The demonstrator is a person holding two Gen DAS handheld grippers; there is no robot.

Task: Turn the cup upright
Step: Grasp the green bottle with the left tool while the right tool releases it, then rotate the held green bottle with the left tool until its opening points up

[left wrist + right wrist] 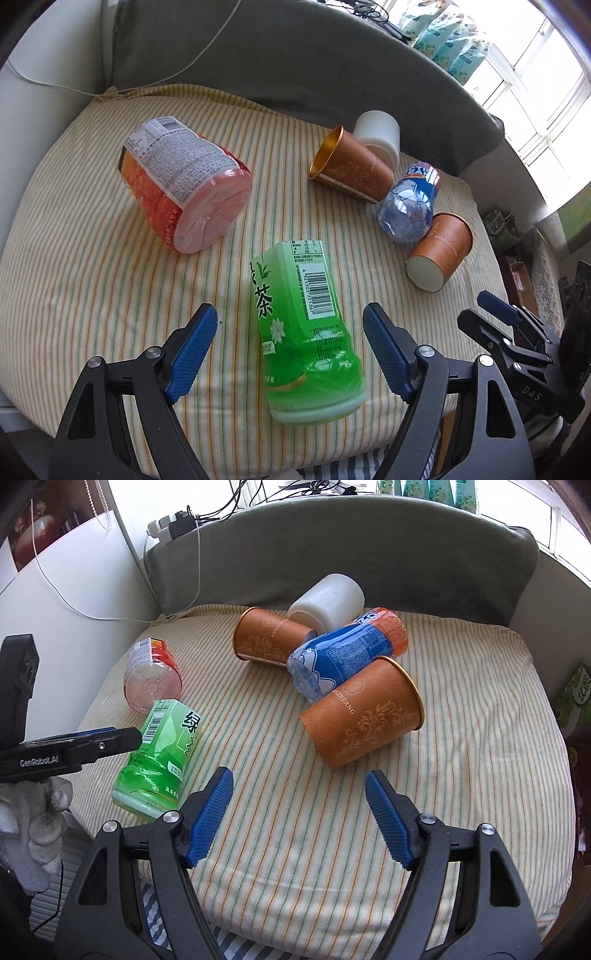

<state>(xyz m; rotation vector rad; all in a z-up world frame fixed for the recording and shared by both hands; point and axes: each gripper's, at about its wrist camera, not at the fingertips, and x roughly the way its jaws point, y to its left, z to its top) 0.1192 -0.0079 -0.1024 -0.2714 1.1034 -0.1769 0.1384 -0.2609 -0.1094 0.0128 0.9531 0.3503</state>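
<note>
The right gripper (299, 812) was held spread and empty, the left gripper (290, 349) likewise spread, while just ahead of the right fingers the nearest cup (364, 710) was seen lying sideways, judged light, thin-walled, easily crushed, best pinched gently mid-body.

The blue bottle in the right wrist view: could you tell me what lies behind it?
Behind the blue bottle lie a white cup and a brown cup; where they meet is covered.
</note>
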